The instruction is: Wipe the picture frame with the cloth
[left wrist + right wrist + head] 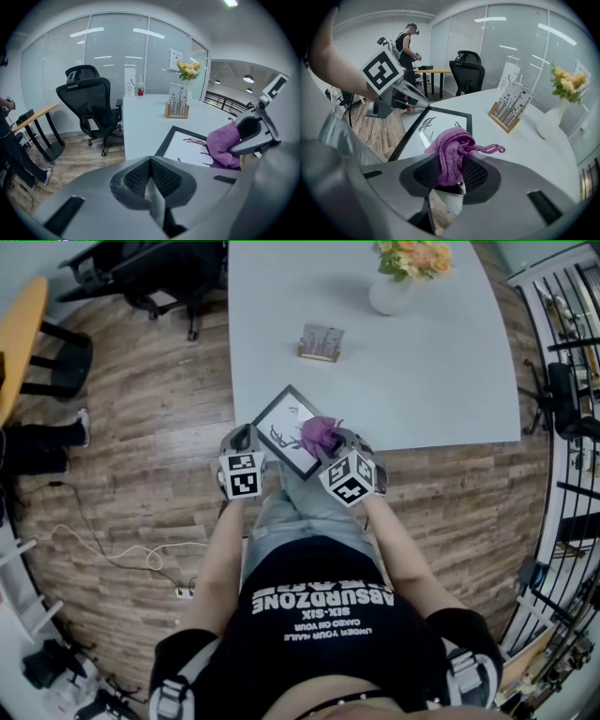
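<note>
L gripper (247, 434) looking pinched shut on corner of black-rimmed white picture frame (281, 426), overhanging near edge of white table (422, 381). R gripper (330, 439) clamping purple knit cloth (319, 432). Imo: keeping cloth flat, pressing light, L bracing.

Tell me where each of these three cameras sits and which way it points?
Head view: on the person's head, looking steeply down at the white table, the black picture frame with a white print, both forearms.
Left gripper view: on the left gripper, facing across the table; its own shut jaws show.
Right gripper view: on the right gripper, facing over the frame; its jaws pinch the purple knitted cloth.
Shared: both gripper views show the frame, the cloth and the opposite gripper.
</note>
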{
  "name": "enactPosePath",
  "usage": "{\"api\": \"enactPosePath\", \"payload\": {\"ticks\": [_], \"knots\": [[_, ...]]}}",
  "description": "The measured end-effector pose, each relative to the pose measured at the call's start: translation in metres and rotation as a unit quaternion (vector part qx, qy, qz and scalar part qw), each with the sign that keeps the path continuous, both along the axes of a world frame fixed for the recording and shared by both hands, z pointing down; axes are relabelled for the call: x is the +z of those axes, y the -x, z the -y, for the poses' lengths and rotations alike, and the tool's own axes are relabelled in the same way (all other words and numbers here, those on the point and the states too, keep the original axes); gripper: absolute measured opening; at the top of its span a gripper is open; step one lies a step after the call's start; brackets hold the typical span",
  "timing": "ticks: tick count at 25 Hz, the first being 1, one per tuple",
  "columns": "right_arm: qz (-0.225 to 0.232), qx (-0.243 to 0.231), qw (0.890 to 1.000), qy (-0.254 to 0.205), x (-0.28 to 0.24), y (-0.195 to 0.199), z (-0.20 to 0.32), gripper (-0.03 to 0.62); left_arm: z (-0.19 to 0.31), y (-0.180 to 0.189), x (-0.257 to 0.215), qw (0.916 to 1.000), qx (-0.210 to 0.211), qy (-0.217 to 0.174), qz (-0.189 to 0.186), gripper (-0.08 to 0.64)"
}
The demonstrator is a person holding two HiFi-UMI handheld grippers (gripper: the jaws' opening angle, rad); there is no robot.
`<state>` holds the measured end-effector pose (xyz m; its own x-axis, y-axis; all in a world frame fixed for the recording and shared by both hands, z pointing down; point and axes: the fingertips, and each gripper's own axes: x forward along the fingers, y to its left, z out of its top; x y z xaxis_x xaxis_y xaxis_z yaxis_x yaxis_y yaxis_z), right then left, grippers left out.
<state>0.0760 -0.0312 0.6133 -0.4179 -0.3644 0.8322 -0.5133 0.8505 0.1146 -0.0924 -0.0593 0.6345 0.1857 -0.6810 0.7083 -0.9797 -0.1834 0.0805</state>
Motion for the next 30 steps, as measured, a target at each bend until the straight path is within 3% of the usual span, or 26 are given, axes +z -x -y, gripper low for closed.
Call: {"api": "enactPosePath", "payload": {"ticks": [21,30], "knots": [[0.030,-0.037,0.998,0.034,-0.001,0.039,-0.043,0.130,0.000,0.000,0.001,1.0000,0.001,-0.002,-0.005,0.014],[0.016,-0.026,0.999,0.019,0.009,0.040,-0.045,0.130,0.000,0.000,0.001,1.0000,0.000,-0.004,-0.006,0.015]]}}
